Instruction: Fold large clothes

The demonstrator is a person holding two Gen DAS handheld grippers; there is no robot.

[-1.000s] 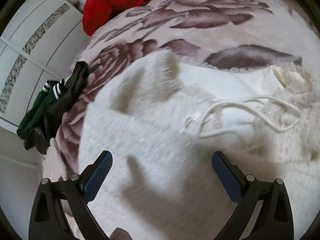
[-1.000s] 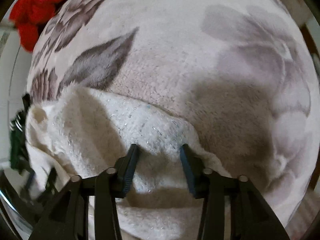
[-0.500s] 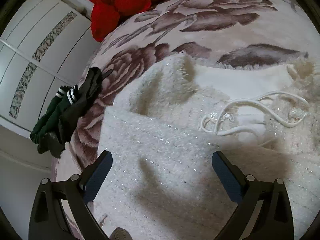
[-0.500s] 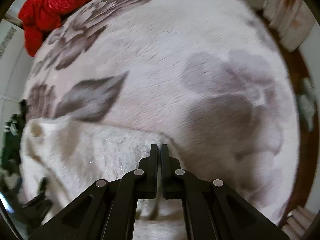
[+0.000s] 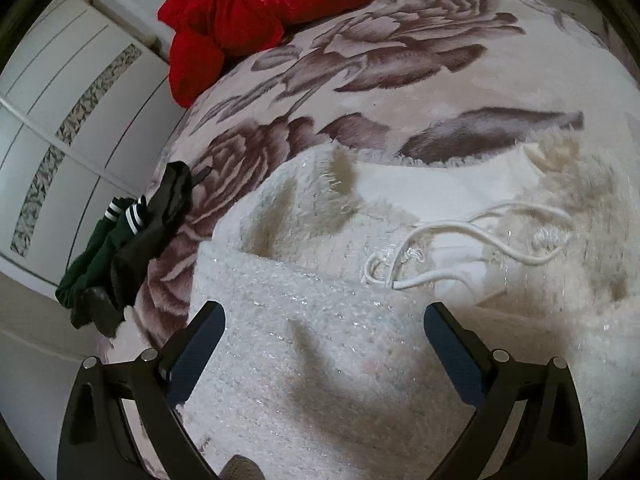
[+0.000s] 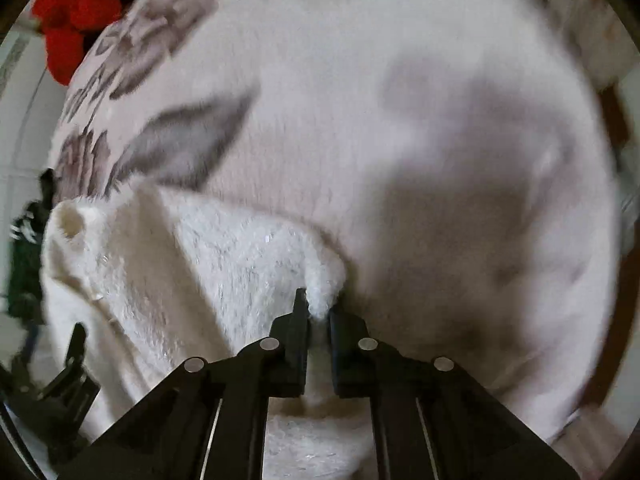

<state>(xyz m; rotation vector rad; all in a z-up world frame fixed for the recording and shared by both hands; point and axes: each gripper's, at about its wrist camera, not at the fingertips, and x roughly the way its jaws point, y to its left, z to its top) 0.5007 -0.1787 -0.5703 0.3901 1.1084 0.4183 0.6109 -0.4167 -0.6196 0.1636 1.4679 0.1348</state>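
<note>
your right gripper (image 6: 319, 312) is clenched on a bunched edge of the white fluffy garment (image 5: 320, 340); a tuft of the pile pokes out above the two pads, and the fabric rises in a ridge from the bed up to the pinch. its jaws have just been closing, with the garment between them. your left gripper (image 5: 324, 344) stands wide apart and grasps nothing: both blue pads (image 5: 196, 344) hang over the garment's front panel, apart from the cloth as far as the left wrist view shows.

the garment lies spread on the floral blanket (image 5: 400, 60), near the bed's close side. its white drawstring (image 5: 460, 248) lies looped on top, just past the left gripper's right finger. a folded-back flap shows a smoother inner lining.

a red garment (image 5: 248, 12) is heaped at the far edge of the blanket, well apart from the white one. a dark green garment with white stripes (image 5: 116, 248) hangs over the blanket's left side, beside the white wardrobe doors (image 5: 60, 120).

the right wrist view is blurred toward its edges.
</note>
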